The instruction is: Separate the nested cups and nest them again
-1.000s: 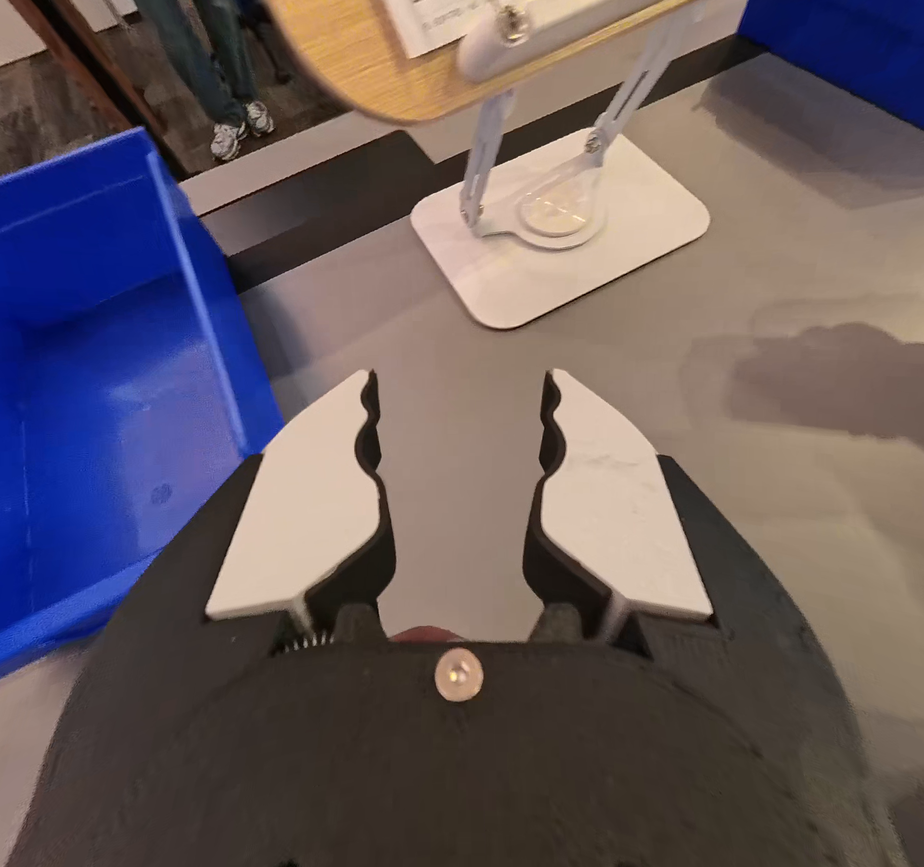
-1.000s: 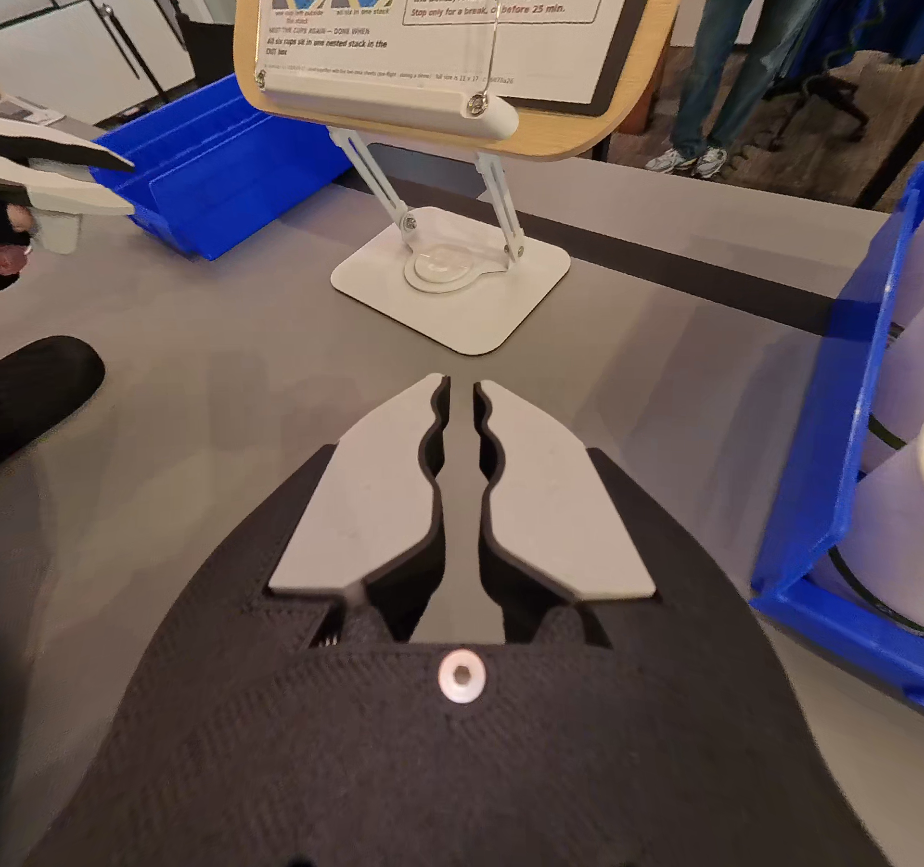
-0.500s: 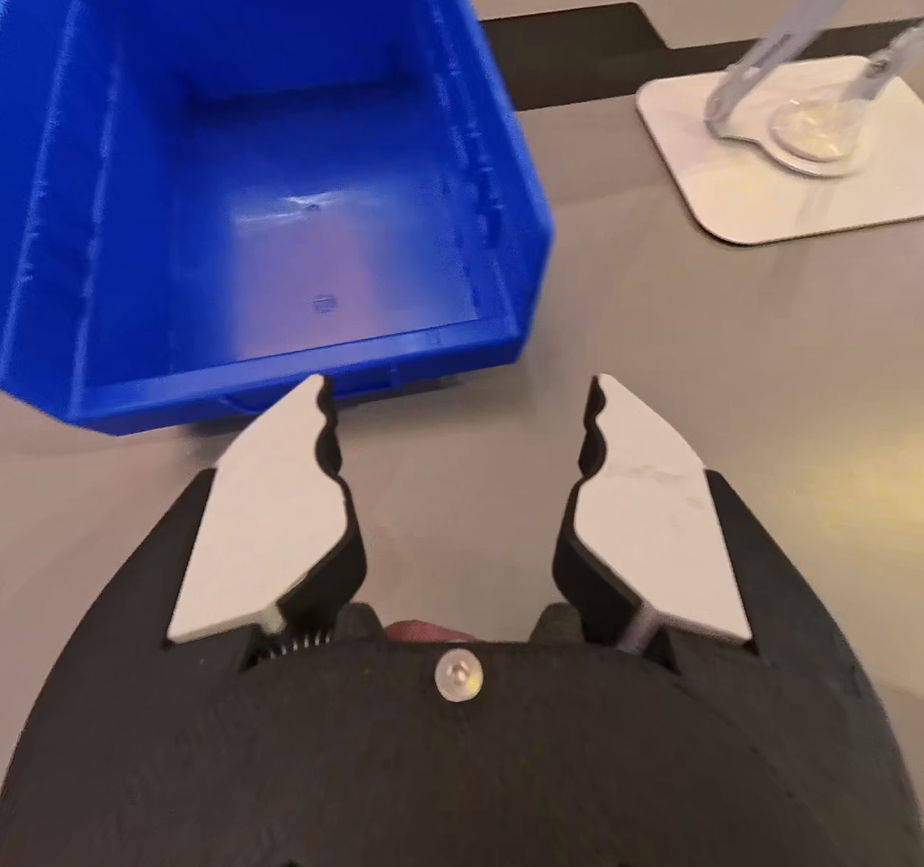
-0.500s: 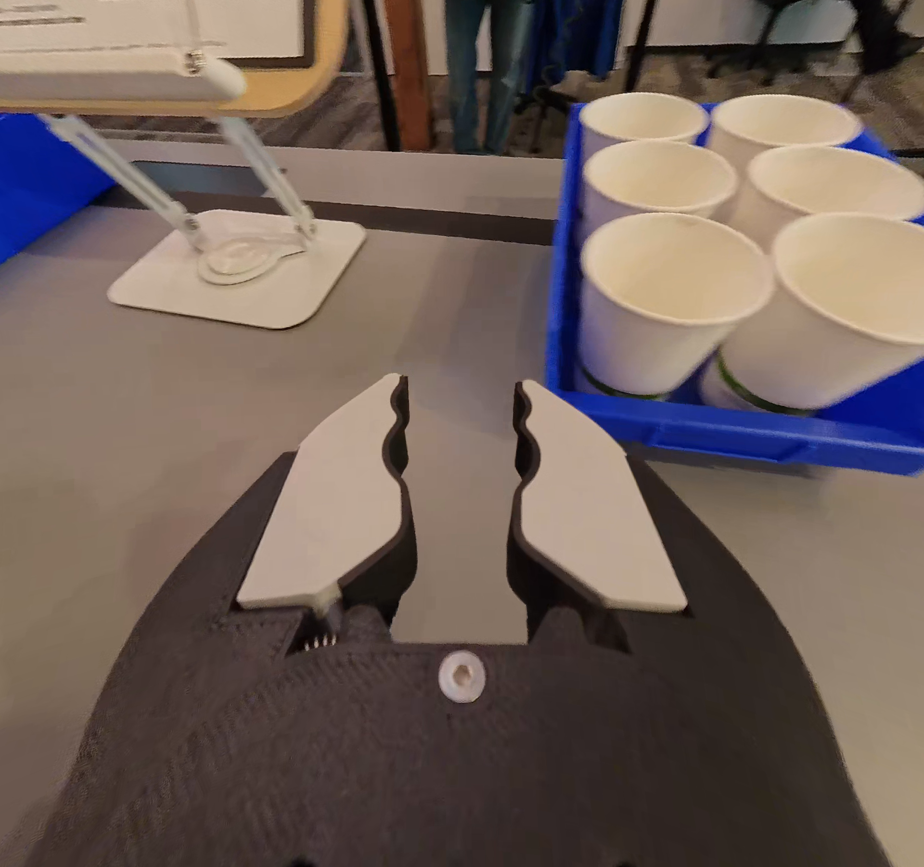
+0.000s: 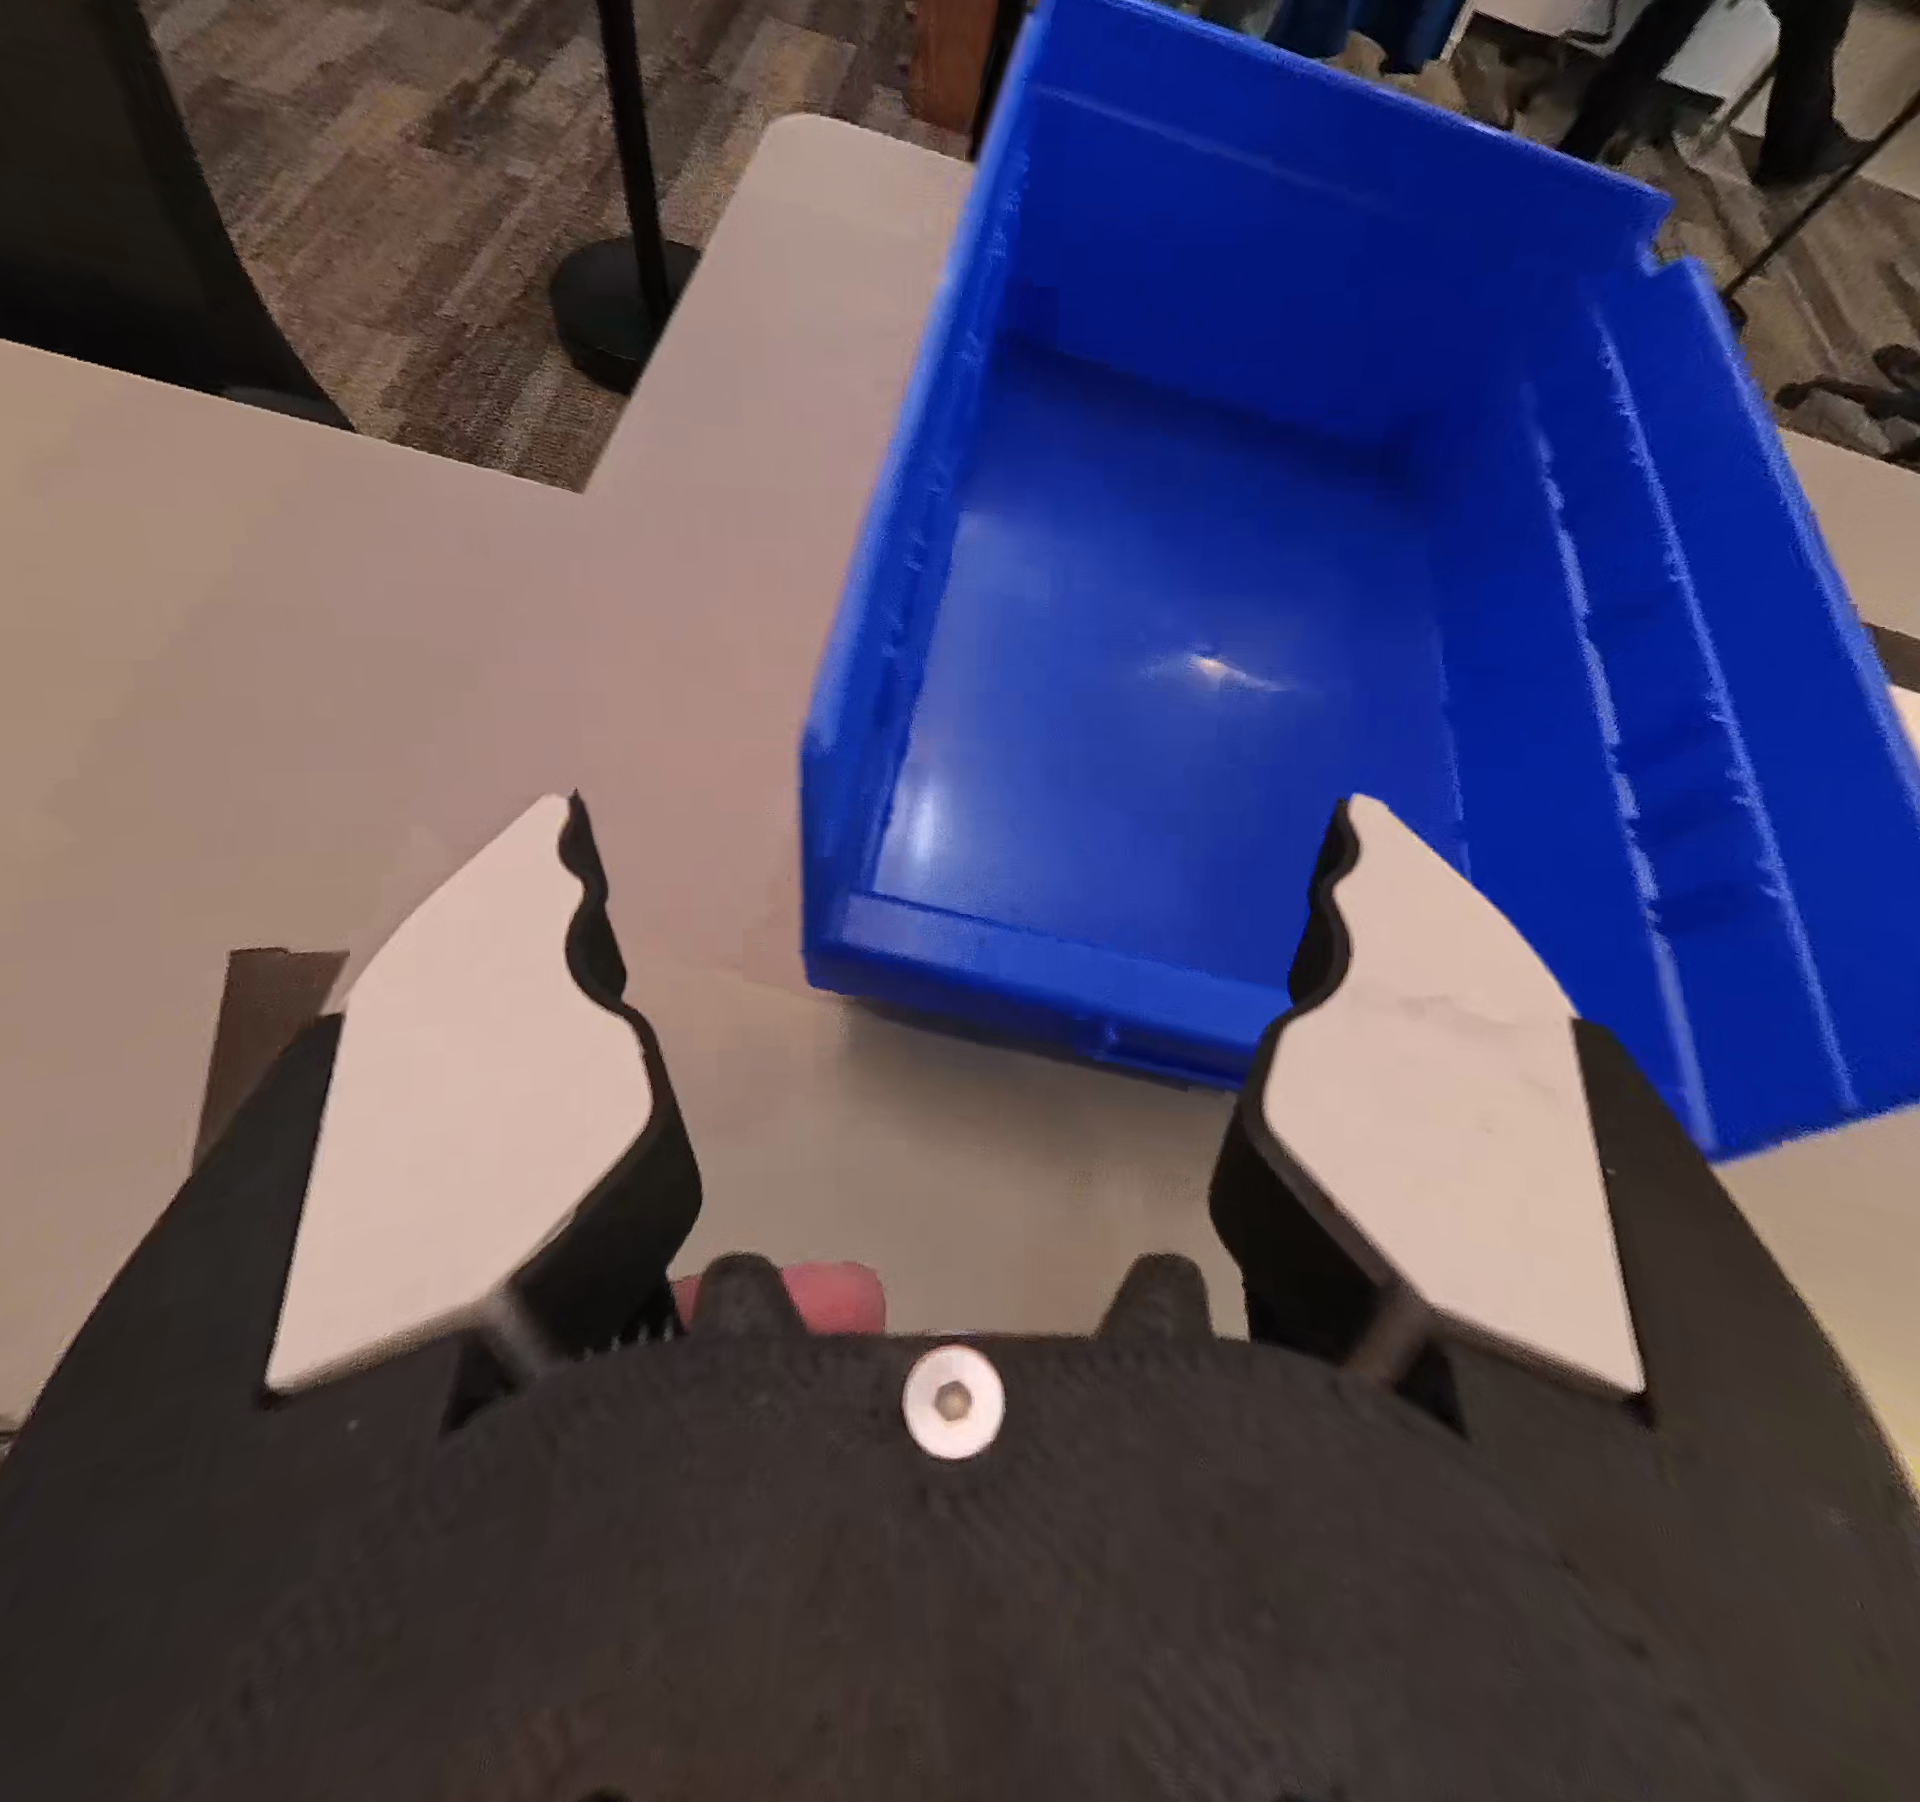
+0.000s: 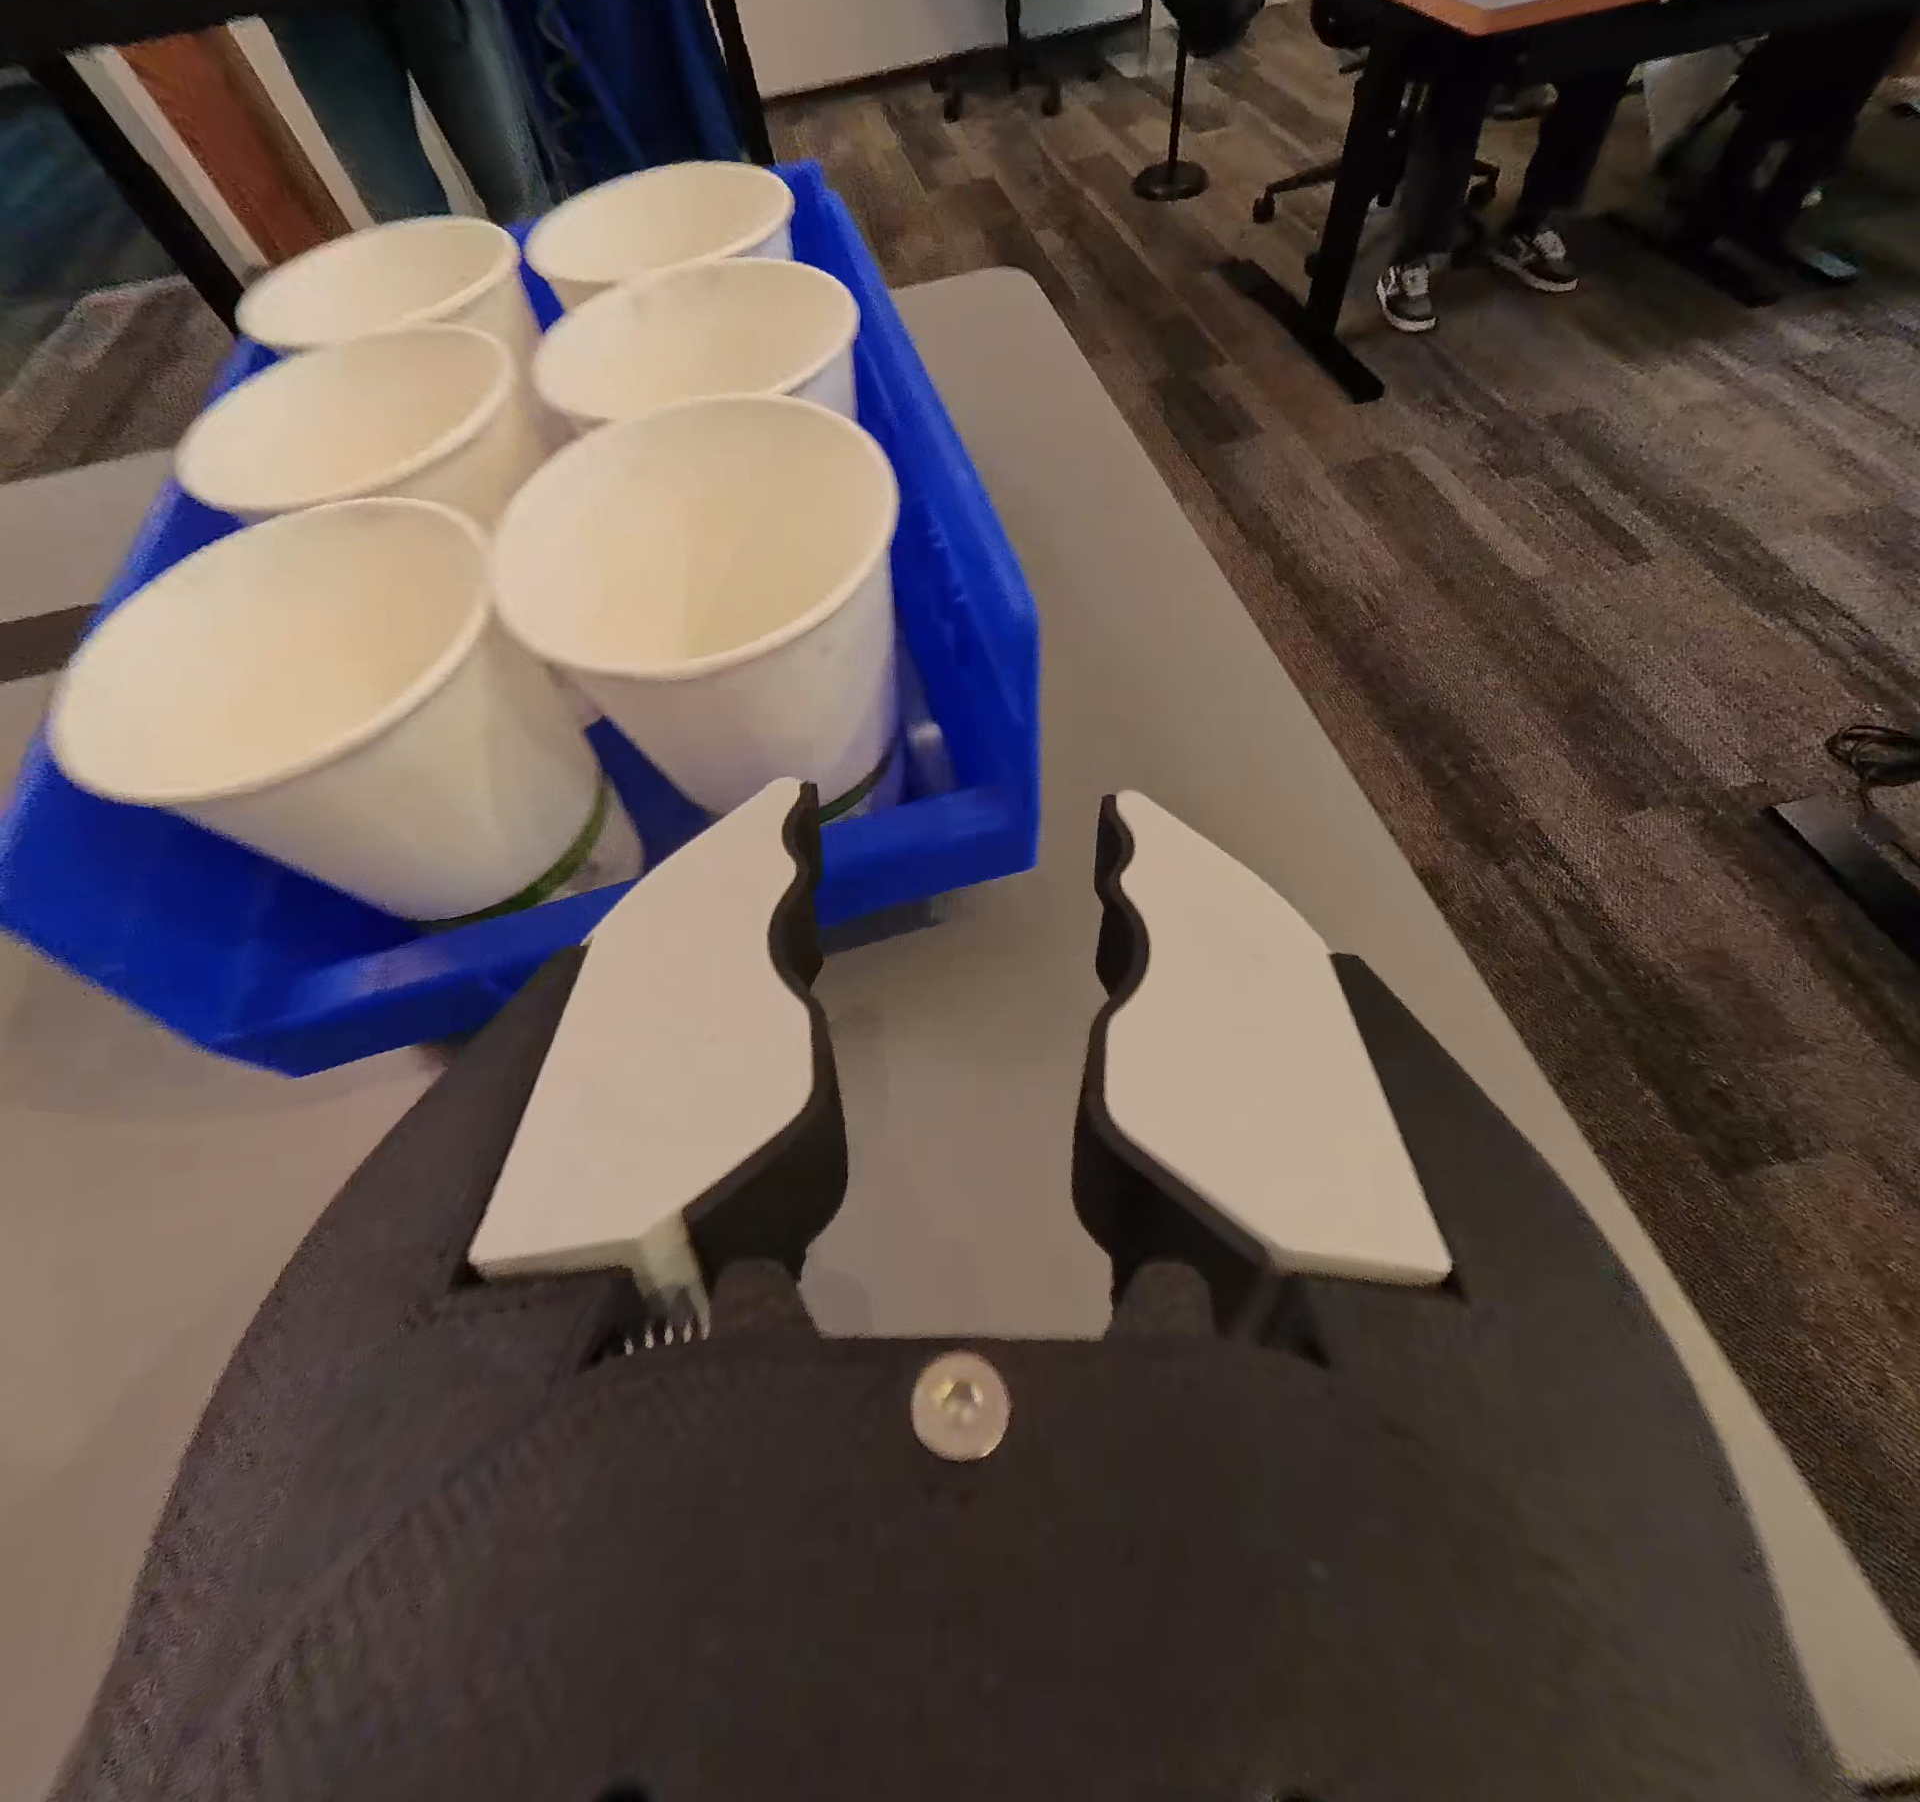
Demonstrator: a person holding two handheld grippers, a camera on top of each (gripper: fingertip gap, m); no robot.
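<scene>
— Well, how are the cups [image 6: 582, 547] placed, and what is carried?

— Six white paper cups are seen standing upright in two rows inside a blue bin [image 6: 966, 609] at the far left of the right wrist view, touching one another. Nothing is carried. The right gripper [image 6: 956, 848] is held partly spread over bare worktop [image 6: 1143, 609], just beside the bin's near right corner. The left gripper [image 5: 961, 848] is spread very wide, its right fingertip seen against a second blue bin [image 5: 1299, 609] in which no cups are seen.

— How should the step be done well?

— It is judged that a first cup is about to be fetched. The right gripper should be shifted left over the nearest cup, and one wall should be pinched just below the rim. Thin paper is likely to buckle, so a light squeeze is advised, and a straight lift, since the neighbours are touching.

— What has changed from a second ago?

— Both grippers have been opened wider. Each view has been swung off the stand with the board and onto its bin.
</scene>
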